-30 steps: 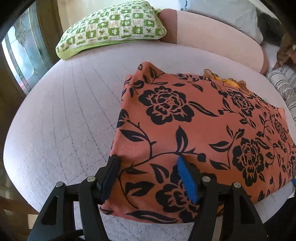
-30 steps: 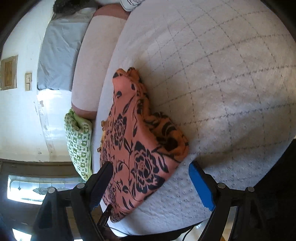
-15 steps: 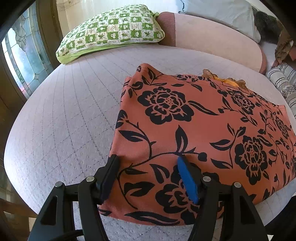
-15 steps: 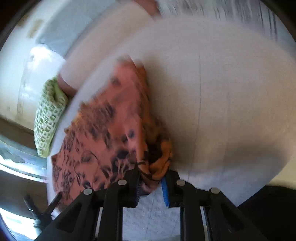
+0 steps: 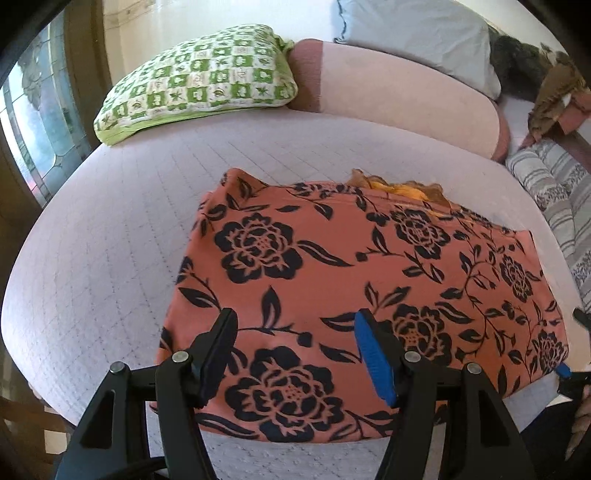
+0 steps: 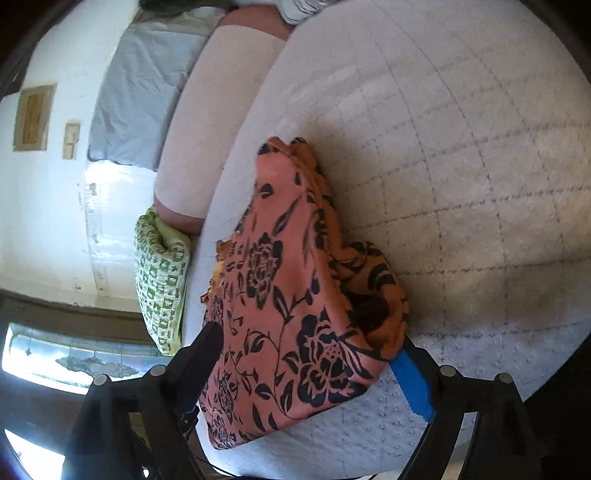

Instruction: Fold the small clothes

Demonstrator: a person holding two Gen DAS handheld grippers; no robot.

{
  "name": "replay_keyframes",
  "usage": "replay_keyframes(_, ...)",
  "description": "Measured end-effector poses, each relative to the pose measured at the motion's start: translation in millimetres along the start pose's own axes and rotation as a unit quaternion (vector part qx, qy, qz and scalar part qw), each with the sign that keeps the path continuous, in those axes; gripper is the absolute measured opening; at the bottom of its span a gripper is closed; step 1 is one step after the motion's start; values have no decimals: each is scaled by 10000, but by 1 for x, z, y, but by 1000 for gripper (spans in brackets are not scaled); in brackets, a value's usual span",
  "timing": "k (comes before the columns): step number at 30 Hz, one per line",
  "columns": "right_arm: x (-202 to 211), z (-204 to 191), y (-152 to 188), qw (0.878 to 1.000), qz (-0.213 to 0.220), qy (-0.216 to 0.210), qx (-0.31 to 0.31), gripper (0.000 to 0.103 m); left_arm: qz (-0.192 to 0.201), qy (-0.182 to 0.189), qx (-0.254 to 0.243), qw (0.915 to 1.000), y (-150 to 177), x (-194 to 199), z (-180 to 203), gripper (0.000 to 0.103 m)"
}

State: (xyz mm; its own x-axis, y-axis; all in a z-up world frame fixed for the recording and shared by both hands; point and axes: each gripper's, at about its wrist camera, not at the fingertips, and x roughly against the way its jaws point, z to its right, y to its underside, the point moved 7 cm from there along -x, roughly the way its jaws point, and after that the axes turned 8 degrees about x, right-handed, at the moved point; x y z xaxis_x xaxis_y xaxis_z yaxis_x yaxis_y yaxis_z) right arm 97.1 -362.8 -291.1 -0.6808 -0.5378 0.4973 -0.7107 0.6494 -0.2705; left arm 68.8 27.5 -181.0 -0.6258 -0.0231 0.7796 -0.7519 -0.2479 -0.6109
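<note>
An orange-red garment with black flowers lies folded into a rough rectangle on the white quilted bed. My left gripper hovers open over its near edge, and neither pad touches the cloth. In the right wrist view the garment shows its folded end, with brighter orange layers at the right. My right gripper straddles that end and its jaws are opening wide. The cloth lies between them, loose. The right gripper's blue fingertip shows at the garment's right corner.
A green checked pillow and a pink bolster lie at the bed's far side, with a grey-blue pillow behind them. Striped cloth lies at the right. A window stands to the left. The bed's edge runs just below the garment.
Half a second ago my right gripper was shut on the garment's corner; now it has let go and stands wide. My left gripper has drawn up and back from the cloth.
</note>
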Motion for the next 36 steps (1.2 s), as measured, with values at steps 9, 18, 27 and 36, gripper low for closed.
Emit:
replay_keyframes(9, -5, 9, -7, 9999, 31, 118, 38, 88, -181, -17, 100, 9998, 9, -10, 2, 66)
replay_keyframes(18, -9, 10, -6, 9988, 20, 350, 338, 62, -229, 58, -57, 9997, 12, -12, 23, 66)
replay_keyframes(27, -12, 16, -8, 9997, 196, -36, 141, 77, -307, 452, -540, 9970, 23, -26, 68, 69)
replay_keyframes(36, -16, 17, -8, 9952, -403, 636, 629, 35, 473, 585, -973, 9924, 20, 8, 90, 67)
